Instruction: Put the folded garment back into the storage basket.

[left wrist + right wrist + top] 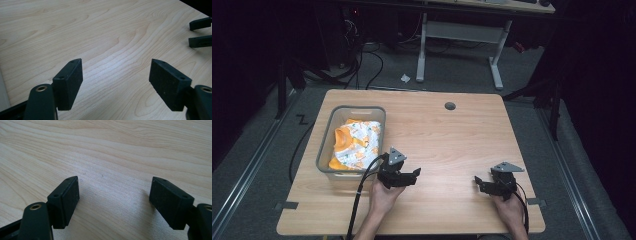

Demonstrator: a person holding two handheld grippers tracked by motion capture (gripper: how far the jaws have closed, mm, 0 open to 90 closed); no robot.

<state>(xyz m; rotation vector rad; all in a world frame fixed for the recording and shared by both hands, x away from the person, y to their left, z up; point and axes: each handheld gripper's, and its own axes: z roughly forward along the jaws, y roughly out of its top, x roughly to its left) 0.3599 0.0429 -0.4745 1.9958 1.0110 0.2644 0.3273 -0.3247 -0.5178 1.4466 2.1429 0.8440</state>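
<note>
On the near half of the wooden table [447,140], you hold a gripper in each hand, both low over bare wood and pointing toward each other. Your left gripper [416,173] sits just right of the grey plastic bin [325,145], close to the bin's near corner but apart from it, with your left hand [384,196] behind it and its cable trailing off the near edge. Its jaws stand wide apart with nothing between them; in the left gripper view [116,75] you see only wood grain in the gap, and the tips of the other gripper's jaws at the upper right edge. Your right gripper [477,181] rests near the table's right front corner, gripped by your right hand [511,210]. Its jaws are also spread wide and hold nothing, as the right gripper view [115,192] shows. The bin stands on the left side of the table and holds a crumpled orange-and-white patterned cloth [356,143]. A small round grey cap [450,106] sits in the tabletop near the far edge.
</note>
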